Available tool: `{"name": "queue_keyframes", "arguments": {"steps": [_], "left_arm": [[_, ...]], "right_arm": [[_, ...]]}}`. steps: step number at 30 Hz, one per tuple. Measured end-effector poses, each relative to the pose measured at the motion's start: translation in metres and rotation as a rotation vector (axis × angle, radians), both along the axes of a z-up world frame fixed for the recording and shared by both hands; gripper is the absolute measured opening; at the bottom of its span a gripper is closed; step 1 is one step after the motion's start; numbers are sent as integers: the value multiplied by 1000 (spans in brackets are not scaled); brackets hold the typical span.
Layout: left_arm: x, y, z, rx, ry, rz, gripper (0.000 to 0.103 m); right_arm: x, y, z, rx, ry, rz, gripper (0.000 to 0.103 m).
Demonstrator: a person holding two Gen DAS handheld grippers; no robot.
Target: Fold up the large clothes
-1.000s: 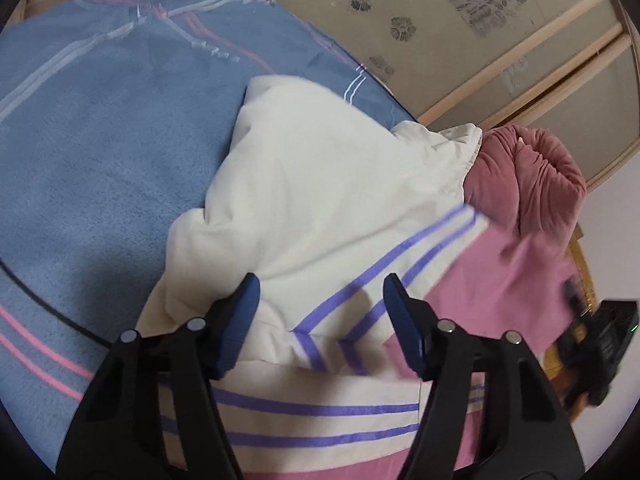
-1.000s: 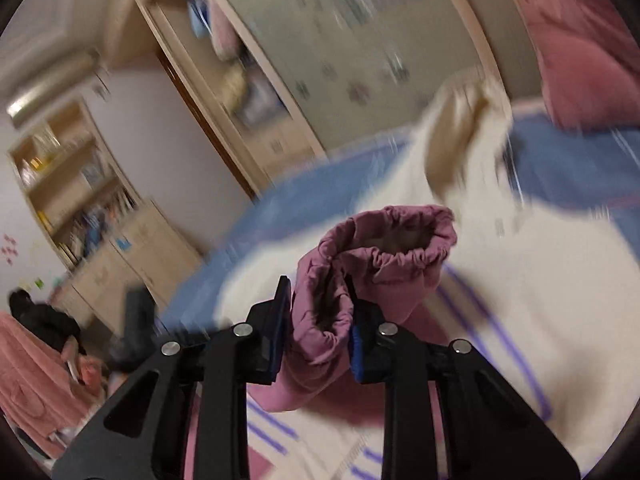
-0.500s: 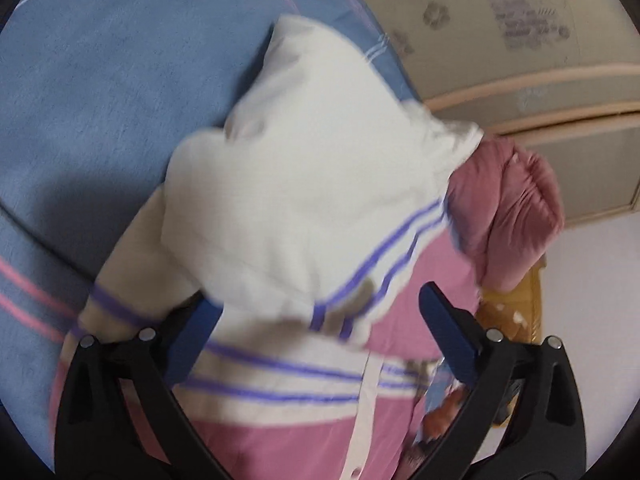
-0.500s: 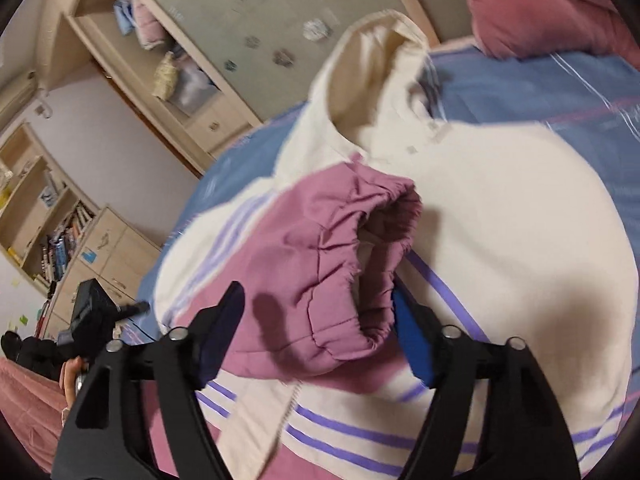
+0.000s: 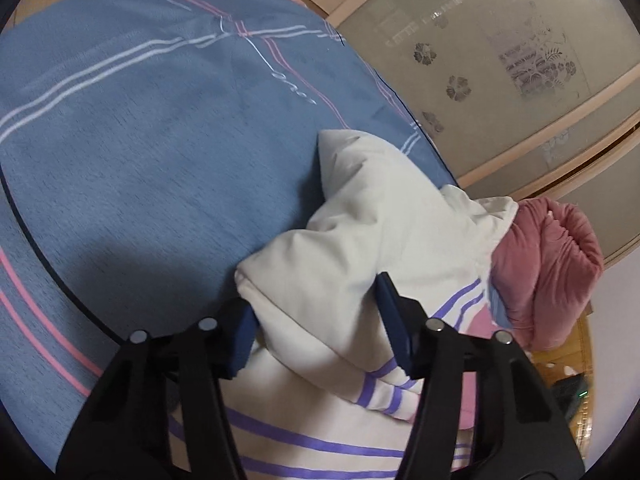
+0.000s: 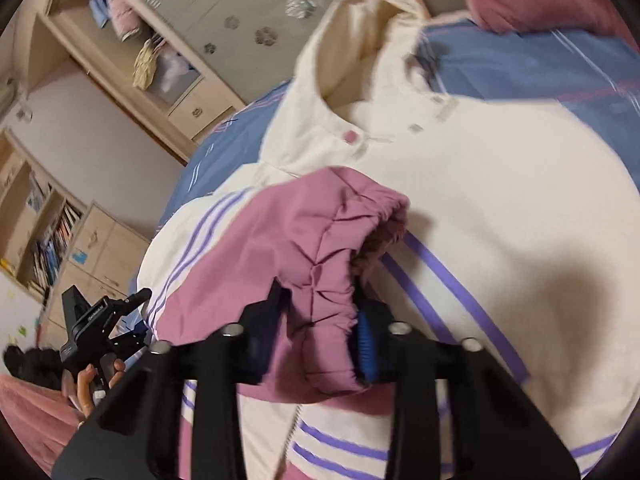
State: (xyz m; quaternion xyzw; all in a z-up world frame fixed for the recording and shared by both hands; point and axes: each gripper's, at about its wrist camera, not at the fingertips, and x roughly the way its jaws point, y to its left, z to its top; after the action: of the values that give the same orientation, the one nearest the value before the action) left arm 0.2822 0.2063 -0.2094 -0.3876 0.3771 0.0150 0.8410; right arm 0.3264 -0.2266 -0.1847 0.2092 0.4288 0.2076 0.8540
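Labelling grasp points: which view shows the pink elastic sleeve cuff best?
Right wrist view: the gathered pink elastic sleeve cuff sits centre frame, between the right tongs, elastic ruching clear. The left wrist view shows only cream jacket panels and a pink patch; no cuff is identifiable there.

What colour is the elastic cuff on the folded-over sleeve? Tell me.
The sleeve cuff is mauve-pink, gathered with elastic; the right wrist view shows it best.
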Motion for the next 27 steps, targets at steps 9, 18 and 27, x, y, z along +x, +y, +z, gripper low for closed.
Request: {"name": "queue_keyframes", "arguments": {"steps": [9,18,27], "left_arm": [[3,1,-5,1,-15,30,54],[-21,-5,24,118,32,55,77],[1,-60,99,266,-90,-157,83]], "right_arm": [[11,9,42,-62,-204,0,23],[4,-56,-27,-4,188,-178,66],[-16,-28,33,-36,-26,-126,65]]}}
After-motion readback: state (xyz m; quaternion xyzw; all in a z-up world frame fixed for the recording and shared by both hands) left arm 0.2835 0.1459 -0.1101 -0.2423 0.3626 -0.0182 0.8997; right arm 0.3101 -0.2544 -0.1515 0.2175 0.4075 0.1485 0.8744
